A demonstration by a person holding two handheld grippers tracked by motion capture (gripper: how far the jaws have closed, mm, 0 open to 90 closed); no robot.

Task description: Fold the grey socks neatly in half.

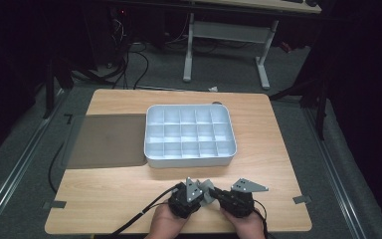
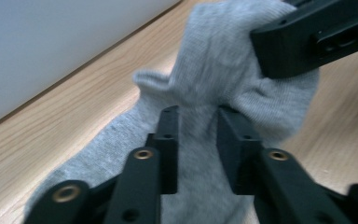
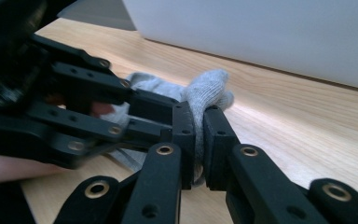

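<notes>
Wooden tabletop (image 1: 109,194): left gripper (image 2: 196,128), jaws parted around small grey knitted sock (image 2: 223,70), not pinching; right gripper (image 3: 199,133) pinches it. Sock at 6 o'clock of empty white compartment tray (image 1: 190,160); stowing outstanding.

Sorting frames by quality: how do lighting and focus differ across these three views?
High view: table lit, surroundings nearly black, image soft. Left gripper view: grey sock fairly sharp, near jaws blurred. Right gripper view: bright patch on the wood beside the sock; the left gripper is dark and blurred.
</notes>
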